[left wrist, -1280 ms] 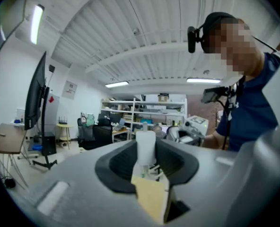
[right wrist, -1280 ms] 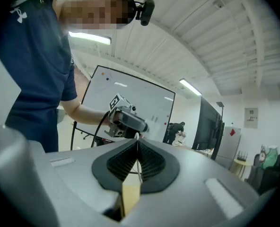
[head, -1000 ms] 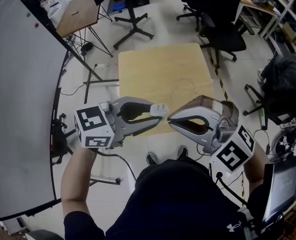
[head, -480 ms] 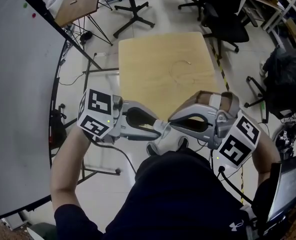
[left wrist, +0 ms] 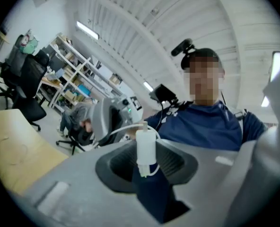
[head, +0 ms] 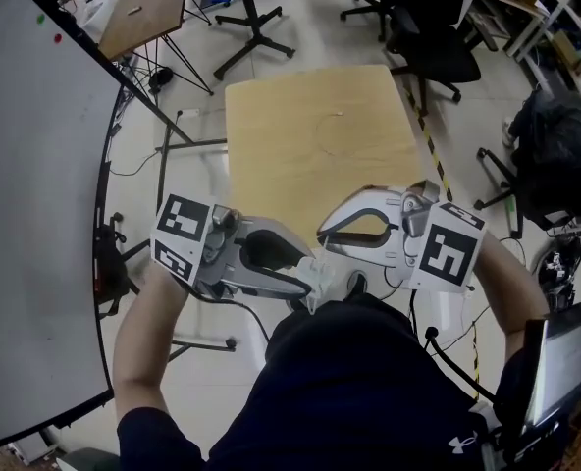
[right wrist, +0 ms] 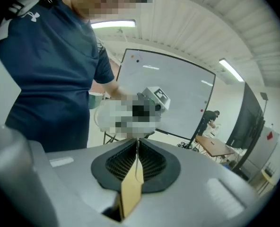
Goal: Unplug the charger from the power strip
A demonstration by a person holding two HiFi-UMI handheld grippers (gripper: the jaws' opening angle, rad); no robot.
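Note:
A white charger (left wrist: 146,148) with a thin white cable stands between the jaws of my left gripper (head: 313,278), which is shut on it. In the head view the charger (head: 322,275) hangs just off the near edge of the wooden table (head: 310,155), close to the person's body. My right gripper (head: 324,234) points left just above it. Its pads meet but for a hairline slit, which has only just opened. I can make out nothing held between them. No power strip is in view.
A thin white cable loop (head: 332,124) lies on the table. A whiteboard (head: 35,214) stands at the left and office chairs (head: 428,37) behind the table. A black bag (head: 565,155) and a monitor (head: 560,361) are at the right.
Both grippers have drawn back off the table toward the person's body. The left one swung to point right and slightly down, still holding the charger. The right one sank and rolled.

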